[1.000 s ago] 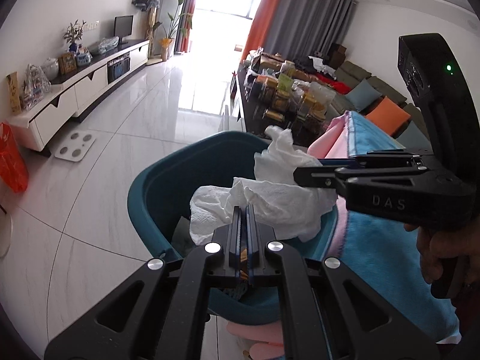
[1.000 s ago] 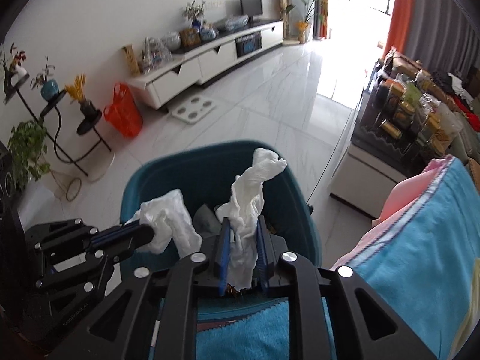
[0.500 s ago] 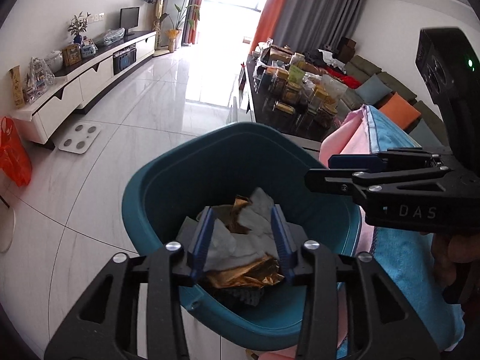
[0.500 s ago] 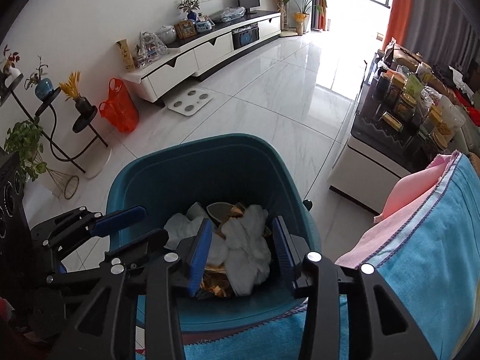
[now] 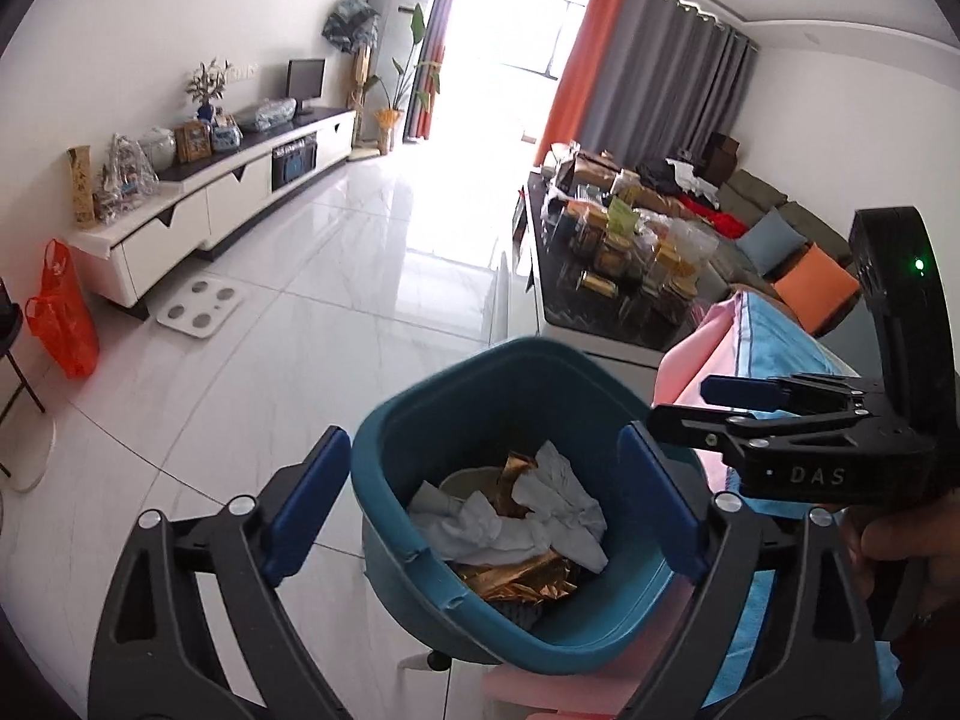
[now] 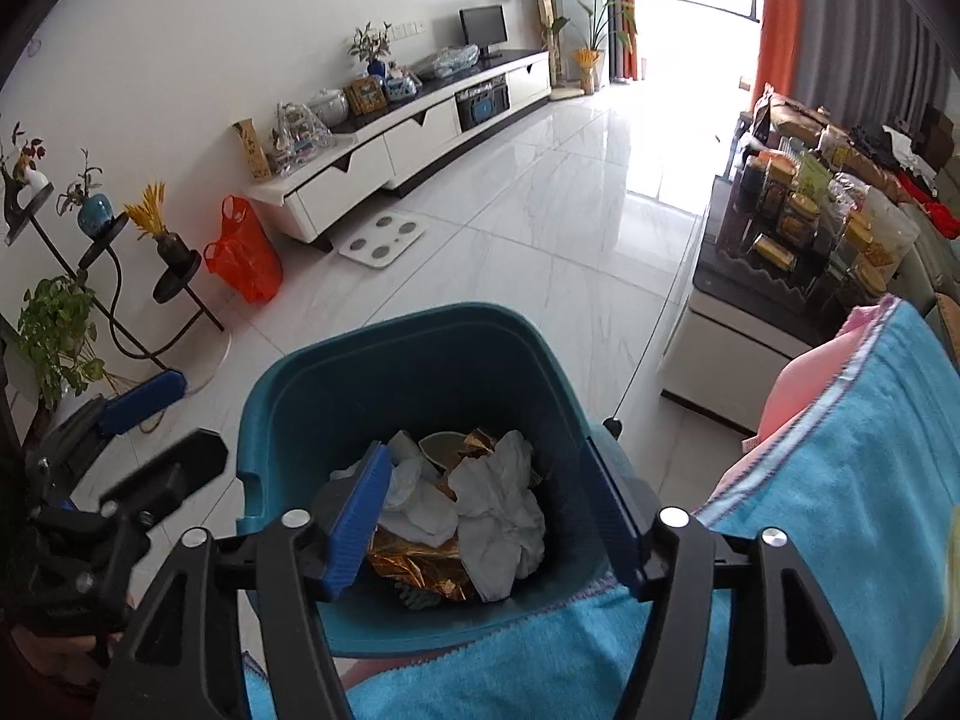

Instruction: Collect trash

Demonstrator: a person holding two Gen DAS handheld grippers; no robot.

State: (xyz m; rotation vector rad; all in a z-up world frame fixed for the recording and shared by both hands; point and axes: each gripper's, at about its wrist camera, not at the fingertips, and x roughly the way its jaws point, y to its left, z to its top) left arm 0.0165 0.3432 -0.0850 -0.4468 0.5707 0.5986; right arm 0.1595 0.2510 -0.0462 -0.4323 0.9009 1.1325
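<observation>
Both just opened wide and emptied, left gripper [image 5: 486, 495] and right gripper [image 6: 489, 519] above the teal bin [image 6: 288, 384], white tissues [image 6: 498, 510] now lying inside on gold foil [image 6: 414, 564] — this load binned, free to fetch more.

We see a matt teal plastic bin [image 6: 414, 360] holding crumpled white tissue paper [image 6: 498, 516] and shiny gold foil [image 6: 414, 564], beside fluffy blue terry cloth [image 6: 840, 510] and glossy marble-look floor tiles [image 6: 540, 228].

Teal bin [image 6: 414, 360] upright on floor, open top; 2 crumpled white tissues [image 6: 498, 516] inside w/ gold foil [image 6: 414, 564].
</observation>
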